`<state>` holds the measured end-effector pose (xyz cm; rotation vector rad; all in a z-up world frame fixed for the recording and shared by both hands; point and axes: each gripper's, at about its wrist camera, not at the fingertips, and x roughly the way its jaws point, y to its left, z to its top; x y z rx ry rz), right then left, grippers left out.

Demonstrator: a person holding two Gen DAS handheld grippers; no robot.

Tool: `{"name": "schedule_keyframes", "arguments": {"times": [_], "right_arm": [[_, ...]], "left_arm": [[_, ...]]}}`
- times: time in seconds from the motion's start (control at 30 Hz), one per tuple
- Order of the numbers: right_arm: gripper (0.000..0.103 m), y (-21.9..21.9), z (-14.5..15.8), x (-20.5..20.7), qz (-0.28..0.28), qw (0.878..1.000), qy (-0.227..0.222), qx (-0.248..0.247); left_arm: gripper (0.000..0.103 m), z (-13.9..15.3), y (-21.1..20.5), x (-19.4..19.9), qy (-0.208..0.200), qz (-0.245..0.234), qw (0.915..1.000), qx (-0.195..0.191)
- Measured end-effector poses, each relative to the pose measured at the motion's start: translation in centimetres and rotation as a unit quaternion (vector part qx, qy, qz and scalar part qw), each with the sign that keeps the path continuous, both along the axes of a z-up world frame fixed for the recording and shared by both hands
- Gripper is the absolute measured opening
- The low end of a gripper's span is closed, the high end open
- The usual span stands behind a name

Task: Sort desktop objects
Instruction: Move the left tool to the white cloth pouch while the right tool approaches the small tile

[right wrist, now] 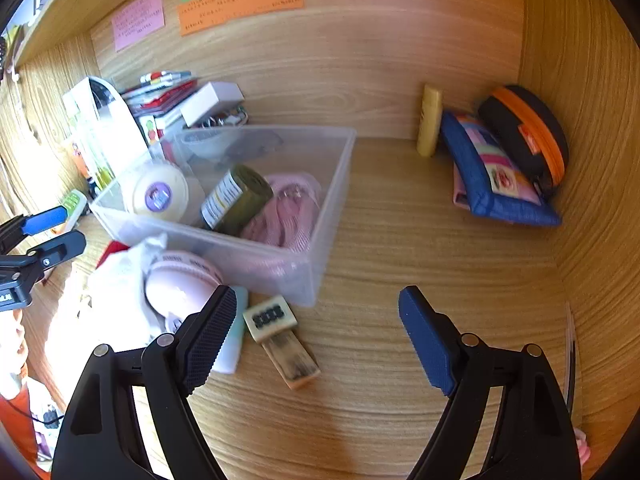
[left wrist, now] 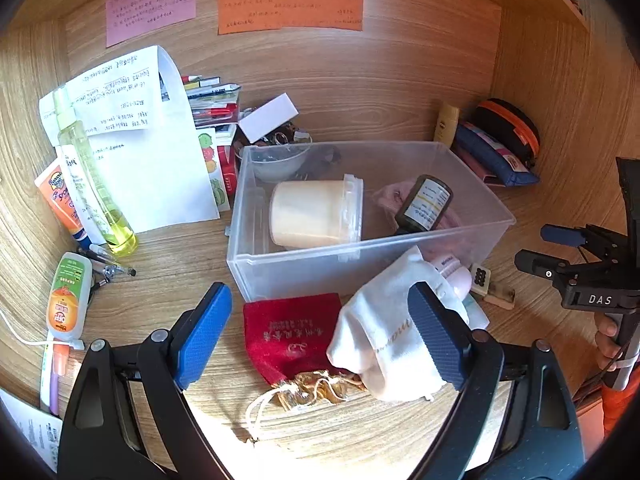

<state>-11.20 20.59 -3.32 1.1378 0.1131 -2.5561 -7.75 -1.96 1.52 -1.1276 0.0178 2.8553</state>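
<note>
A clear plastic bin sits mid-desk. It holds a cream tub, a dark bottle and a pink cloth. In front of it lie a red velvet pouch, a white drawstring bag with a pink item poking out, and a mahjong tile on a small wooden block. My left gripper is open, its jaws on either side of the pouches. My right gripper is open above bare desk beside the tile.
At left are a yellow spray bottle, a sunscreen tube, a small green-orange bottle, pens and papers. Books stack behind the bin. A blue pouch and a black-orange case lean in the right corner.
</note>
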Motion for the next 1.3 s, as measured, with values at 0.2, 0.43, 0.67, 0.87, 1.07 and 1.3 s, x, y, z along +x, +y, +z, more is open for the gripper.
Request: {"name": "schedule_keyframes", "arguments": {"times": [0.2, 0.43, 0.67, 0.87, 1.07, 1.3], "right_arm": [[0.081, 0.4, -1.7, 0.5, 0.016, 1.000, -0.011, 0.022], [0.081, 0.1, -3.0, 1.0, 0.057, 0.998, -0.023, 0.031], [0.063, -0.6, -4.0, 0.8, 0.087, 0.995, -0.045, 0.033], [0.050, -1.0, -4.5, 0.7, 0.100, 0.993, -0.053, 0.035], [0.036, -1.0, -4.8, 1.0, 0.105, 0.992, -0.051, 0.044], [0.025, -0.6, -4.7, 1.2, 0.099, 0.993, -0.045, 0.034]], "left_arm": [[0.090, -1.5, 2.2, 0.7, -0.023, -0.019, 0.9995, 0.009], [0.090, -3.2, 4.4, 0.7, -0.044, -0.036, 0.9983, 0.008], [0.095, -4.6, 4.8, -0.6, -0.061, -0.029, 0.9977, -0.002], [0.097, -6.0, 4.5, -2.1, -0.091, -0.033, 0.9948, 0.029], [0.096, -6.3, 4.8, -2.0, -0.081, -0.040, 0.9957, 0.022], [0.057, -5.4, 5.0, -1.1, -0.061, -0.044, 0.9969, 0.023]]}}
